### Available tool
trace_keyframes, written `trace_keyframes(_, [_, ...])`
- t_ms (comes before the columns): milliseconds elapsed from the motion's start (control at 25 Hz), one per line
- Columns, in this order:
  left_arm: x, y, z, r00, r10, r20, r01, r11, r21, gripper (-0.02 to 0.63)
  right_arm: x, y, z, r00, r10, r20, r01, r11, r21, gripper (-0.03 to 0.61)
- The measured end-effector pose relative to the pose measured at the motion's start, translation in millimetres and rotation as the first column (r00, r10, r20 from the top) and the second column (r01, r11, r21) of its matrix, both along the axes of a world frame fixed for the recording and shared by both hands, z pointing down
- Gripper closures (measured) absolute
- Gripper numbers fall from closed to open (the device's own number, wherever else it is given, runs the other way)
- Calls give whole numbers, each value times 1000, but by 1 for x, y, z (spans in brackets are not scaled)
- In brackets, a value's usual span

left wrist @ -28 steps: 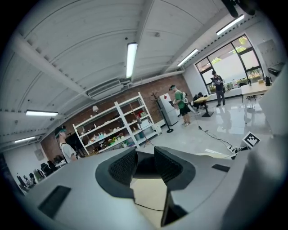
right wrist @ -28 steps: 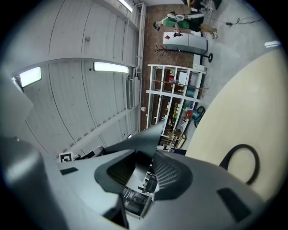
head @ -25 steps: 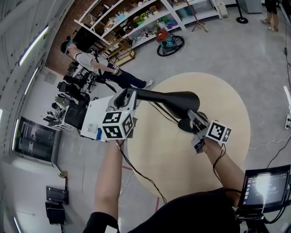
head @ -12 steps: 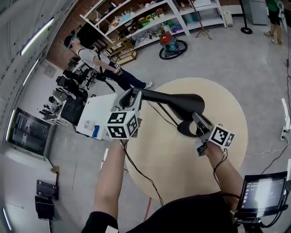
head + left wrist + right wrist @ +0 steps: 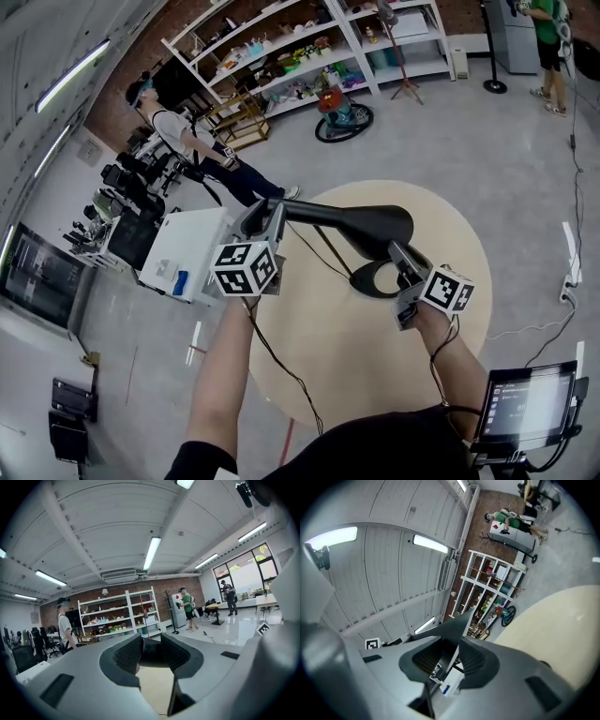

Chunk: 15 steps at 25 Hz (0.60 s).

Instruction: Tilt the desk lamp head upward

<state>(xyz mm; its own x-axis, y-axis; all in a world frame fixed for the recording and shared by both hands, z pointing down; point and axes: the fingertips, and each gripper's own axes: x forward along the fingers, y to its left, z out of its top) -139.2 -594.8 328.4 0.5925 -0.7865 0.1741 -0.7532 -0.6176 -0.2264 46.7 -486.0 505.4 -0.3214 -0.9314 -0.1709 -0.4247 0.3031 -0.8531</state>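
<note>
One round beige table (image 5: 361, 361) fills the middle of the head view, on a grey floor. Beside its left edge, on the floor, stands a white cabinet (image 5: 183, 251).

Desk lamp (image 5: 361, 221): black, standing on the table right of centre. Its ring-shaped base (image 5: 362, 282) rests flat on the tabletop. The long lamp head lies roughly level above the base, with the narrow end to the left and the flared end to the right. The narrow end reaches past the table's left edge.

Left gripper (image 5: 265, 214): positioned at the narrow end of the lamp head. In the left gripper view, the ribbed pads (image 5: 126, 654) are closed on a black part of the lamp, which fills the gap between them.

Right gripper (image 5: 401, 255): positioned under the flared end, just above the base. In the right gripper view, the jaws are drawn narrow onto a thin black edge of the lamp.

A thin black cable (image 5: 281, 361) trails from the left gripper across the table.
</note>
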Motion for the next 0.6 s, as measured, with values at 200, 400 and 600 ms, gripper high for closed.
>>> trace_keyframes(200, [6,-3,7,998,-14,-56,14,1000,8,492,18,-1,-3,998,13,-69,-13,1000,3,462])
trace_keyframes(400, [7,-8,13,994,-23,-103,22,1000,-13,492,27,-4,-7,995,26,-101,-25,1000,3,462])
trace_keyframes(600, [7,-12,18,987,-36,-157,31,999,-30,492,35,-5,-20,988,31,-148,-30,1000,6,466])
